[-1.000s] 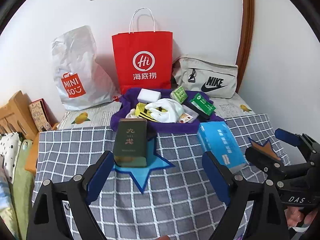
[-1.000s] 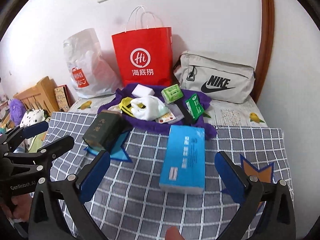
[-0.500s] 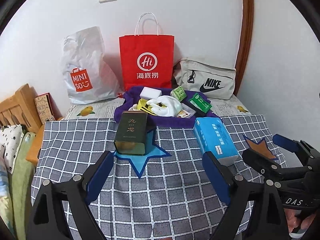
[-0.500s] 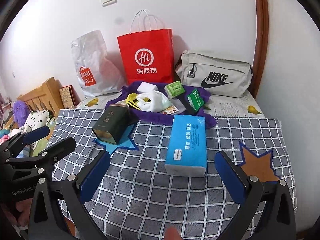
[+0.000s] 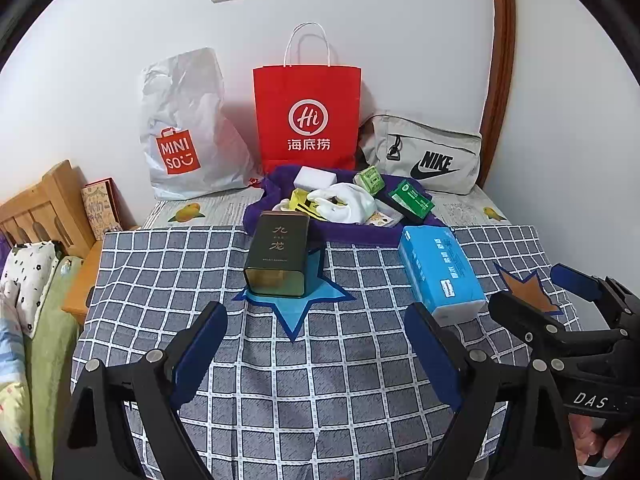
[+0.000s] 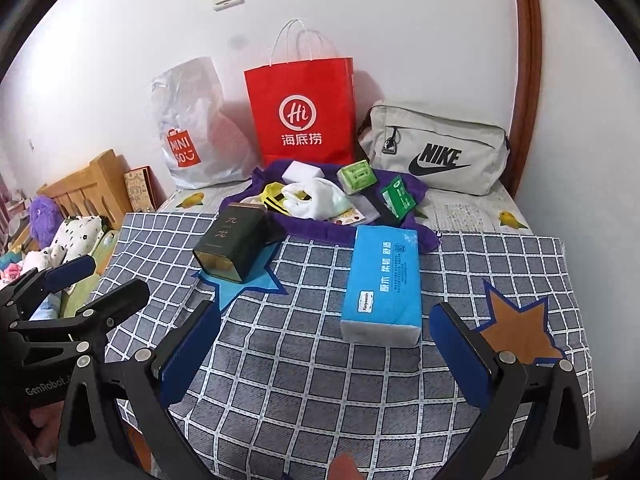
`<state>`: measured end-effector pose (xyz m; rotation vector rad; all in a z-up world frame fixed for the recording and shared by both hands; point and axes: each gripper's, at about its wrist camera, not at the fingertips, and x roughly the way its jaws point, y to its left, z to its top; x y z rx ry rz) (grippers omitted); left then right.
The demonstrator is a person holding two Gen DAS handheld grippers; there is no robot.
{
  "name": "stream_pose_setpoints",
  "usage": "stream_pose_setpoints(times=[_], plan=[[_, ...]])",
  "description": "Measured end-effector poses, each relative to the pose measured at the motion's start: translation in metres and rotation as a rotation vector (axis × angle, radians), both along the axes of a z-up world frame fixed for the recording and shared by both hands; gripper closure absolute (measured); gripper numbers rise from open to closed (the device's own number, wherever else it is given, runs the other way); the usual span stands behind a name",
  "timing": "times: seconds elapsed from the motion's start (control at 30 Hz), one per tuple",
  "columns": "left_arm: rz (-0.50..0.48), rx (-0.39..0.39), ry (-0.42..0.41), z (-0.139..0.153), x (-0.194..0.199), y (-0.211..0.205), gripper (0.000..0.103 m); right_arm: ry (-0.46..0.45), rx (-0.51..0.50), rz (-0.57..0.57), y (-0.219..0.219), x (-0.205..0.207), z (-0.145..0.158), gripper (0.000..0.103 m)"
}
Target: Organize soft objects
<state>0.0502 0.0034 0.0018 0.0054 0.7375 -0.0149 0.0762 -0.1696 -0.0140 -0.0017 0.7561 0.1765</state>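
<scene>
Right wrist: tin (image 6: pixel 230 242) beside tissues (image 6: pixel 382 280).

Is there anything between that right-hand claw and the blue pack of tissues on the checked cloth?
Nothing visible. The right gripper hangs open above bare checked cloth, and the blue tissue pack lies just ahead of it. The dark tea tin sits off to the left.

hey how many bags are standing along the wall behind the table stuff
3: the white Miniso plastic bag on the left, the red paper bag in the middle, and the grey Nike bag on the right. None seems hidden.
</scene>
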Motion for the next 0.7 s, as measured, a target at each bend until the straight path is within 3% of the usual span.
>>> stream_pose_setpoints(times=[0.7], plan=[[0.003,0.007,-0.008,0.0034,-0.0063,-0.0067,0.013,-0.010,-0.008,-0.018,-0.0060,-0.0085,0.0038,0.000]])
